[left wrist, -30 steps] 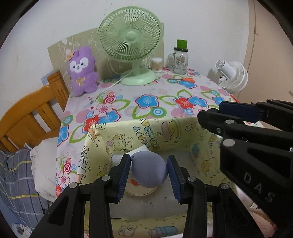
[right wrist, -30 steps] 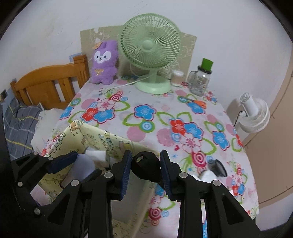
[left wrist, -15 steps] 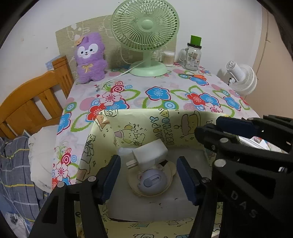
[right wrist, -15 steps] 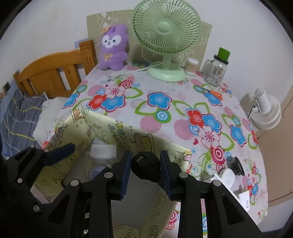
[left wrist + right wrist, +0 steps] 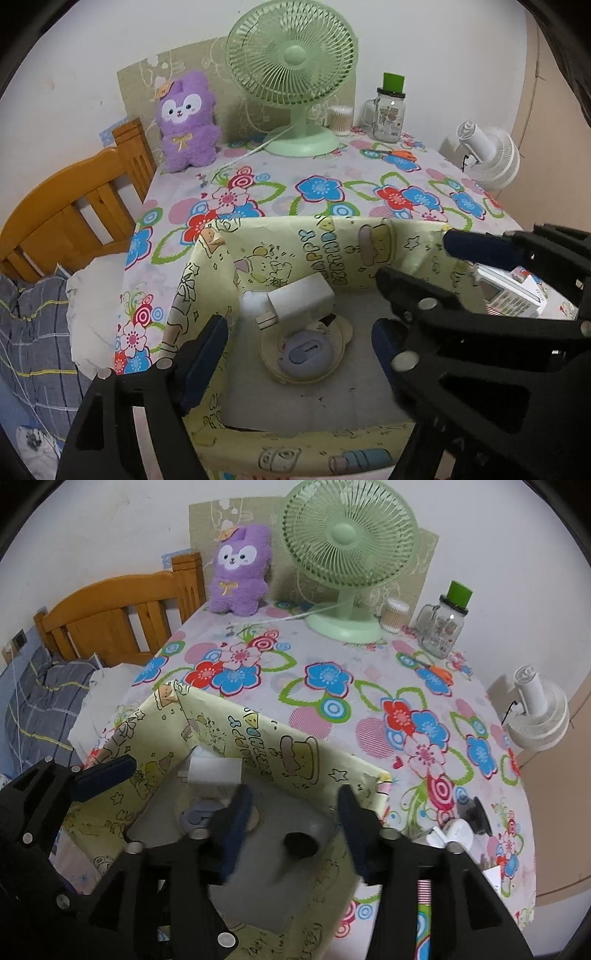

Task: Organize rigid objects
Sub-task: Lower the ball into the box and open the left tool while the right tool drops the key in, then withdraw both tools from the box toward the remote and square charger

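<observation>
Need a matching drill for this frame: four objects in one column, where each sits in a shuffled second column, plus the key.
Things:
1. white charger
2. purple plush
3. black knob
4. white fan

Places:
A. off the table's right edge
B. back left of the table, by the wall
C. in the yellow box, below the right gripper's opening jaws
D. in the box, at its back wall, partly over the round lilac item

Pairs: 1-D, 2-B, 3-C, 4-A
</observation>
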### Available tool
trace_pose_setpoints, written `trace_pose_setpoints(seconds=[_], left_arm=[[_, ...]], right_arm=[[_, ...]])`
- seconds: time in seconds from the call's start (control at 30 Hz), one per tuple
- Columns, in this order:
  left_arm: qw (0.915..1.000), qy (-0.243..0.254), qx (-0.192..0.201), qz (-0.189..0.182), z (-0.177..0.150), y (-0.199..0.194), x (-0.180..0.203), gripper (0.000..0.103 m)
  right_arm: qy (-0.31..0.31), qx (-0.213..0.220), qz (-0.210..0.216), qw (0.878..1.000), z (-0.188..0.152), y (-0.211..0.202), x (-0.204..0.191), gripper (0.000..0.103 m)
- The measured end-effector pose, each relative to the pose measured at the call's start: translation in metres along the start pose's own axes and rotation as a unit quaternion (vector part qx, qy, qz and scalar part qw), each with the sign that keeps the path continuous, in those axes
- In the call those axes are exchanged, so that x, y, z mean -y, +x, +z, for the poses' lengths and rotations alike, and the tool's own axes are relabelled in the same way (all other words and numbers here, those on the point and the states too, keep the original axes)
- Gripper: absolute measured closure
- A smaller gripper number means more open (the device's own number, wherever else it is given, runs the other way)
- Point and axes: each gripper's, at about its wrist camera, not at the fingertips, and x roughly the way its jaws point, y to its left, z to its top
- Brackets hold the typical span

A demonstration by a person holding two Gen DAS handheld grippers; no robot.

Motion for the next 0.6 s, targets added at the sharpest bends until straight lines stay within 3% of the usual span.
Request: trace_pose_setpoints(seconds=[0.1,0.6], left_arm=[[1.0000,0.004,0.005,-0.003,0.000,-0.007,0.005,0.021],[0.9985,0.037,0.037,-0.015,-0.003,-0.047,0.052,0.019]], right_arm=[[0.001,0.011,-0.011,1.000,-0.002,-0.010,0.002,0.037],[0.033,0.036,-0.019,0.999,-0.029,-0.059,0.034,0.035]])
